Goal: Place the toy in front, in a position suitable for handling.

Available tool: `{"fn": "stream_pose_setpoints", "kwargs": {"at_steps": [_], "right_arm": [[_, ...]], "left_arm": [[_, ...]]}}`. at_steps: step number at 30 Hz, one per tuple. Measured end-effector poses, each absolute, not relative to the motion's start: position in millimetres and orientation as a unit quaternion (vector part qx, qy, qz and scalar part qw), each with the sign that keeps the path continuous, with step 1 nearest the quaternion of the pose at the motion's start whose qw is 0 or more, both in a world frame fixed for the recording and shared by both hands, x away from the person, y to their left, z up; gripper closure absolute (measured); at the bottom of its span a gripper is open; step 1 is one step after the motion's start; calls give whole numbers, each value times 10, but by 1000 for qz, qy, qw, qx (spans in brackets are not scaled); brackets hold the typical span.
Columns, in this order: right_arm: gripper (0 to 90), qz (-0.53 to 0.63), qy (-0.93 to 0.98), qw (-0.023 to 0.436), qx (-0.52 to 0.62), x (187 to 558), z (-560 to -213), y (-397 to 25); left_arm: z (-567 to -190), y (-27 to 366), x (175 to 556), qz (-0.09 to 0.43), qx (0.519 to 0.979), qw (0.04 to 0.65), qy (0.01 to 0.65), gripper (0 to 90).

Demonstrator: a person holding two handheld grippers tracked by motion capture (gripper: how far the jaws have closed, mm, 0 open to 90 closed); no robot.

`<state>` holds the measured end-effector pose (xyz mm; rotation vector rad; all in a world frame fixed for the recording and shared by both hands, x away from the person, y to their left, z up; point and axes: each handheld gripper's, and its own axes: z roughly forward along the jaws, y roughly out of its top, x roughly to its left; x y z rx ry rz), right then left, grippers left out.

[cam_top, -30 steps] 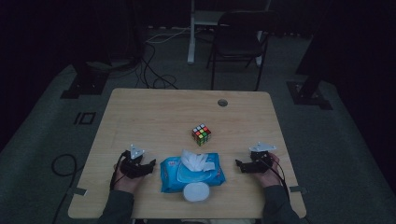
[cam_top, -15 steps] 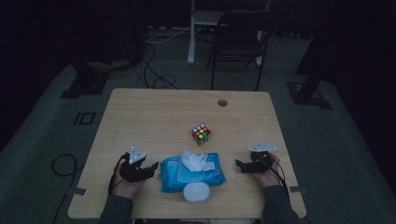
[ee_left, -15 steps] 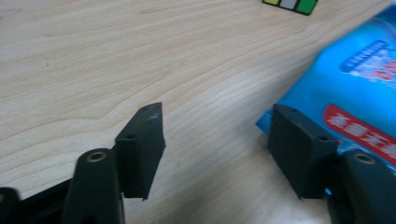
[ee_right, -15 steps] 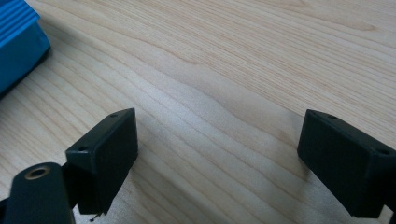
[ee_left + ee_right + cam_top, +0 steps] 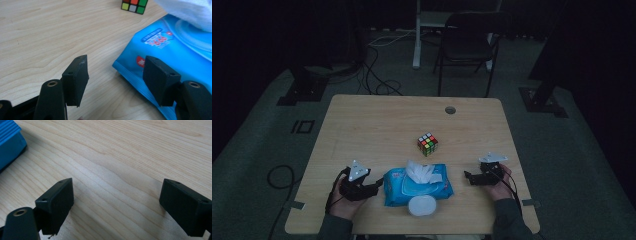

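A blue pack of wet wipes lies near the table's front edge, a white wipe sticking up from its top. My left gripper stands open just left of the pack. In the left gripper view the pack's corner reaches in between the jaws of the gripper, with no contact visible. My right gripper is open to the right of the pack, over bare wood, with the pack's edge off to the side. A multicoloured puzzle cube sits behind the pack.
A white round lid lies against the pack's front side. A small round hole is in the wooden table near its far edge. A chair and cables stand on the floor beyond the table.
My left gripper has edged a little to the right, toward the pack. The right gripper, the pack and the cube stay where they were.
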<state>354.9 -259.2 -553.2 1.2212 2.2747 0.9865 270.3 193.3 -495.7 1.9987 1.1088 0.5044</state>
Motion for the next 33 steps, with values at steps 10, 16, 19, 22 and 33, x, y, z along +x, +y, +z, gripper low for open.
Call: {"fn": "stream_pose_setpoints", "kwargs": {"at_steps": [10,16,19,22,33], "right_arm": [[120,351,808,188,434,3549,-5532,-2591],[120,351,808,188,434,3549,-5532,-2592],[120,351,808,188,434,3549,-5532,-2591],[120,351,808,188,434,3549,-5532,-2591],[120,351,808,188,434,3549,-5532,-2591]], "left_arm": [[-4946,1805,2470,202,799,388,414,380],[-4957,1776,2359,195,802,390,408,382],[-5002,1754,2274,180,814,384,398,397],[-5034,1737,2203,168,820,384,389,402],[-5196,1659,2178,168,842,354,372,590]]}}
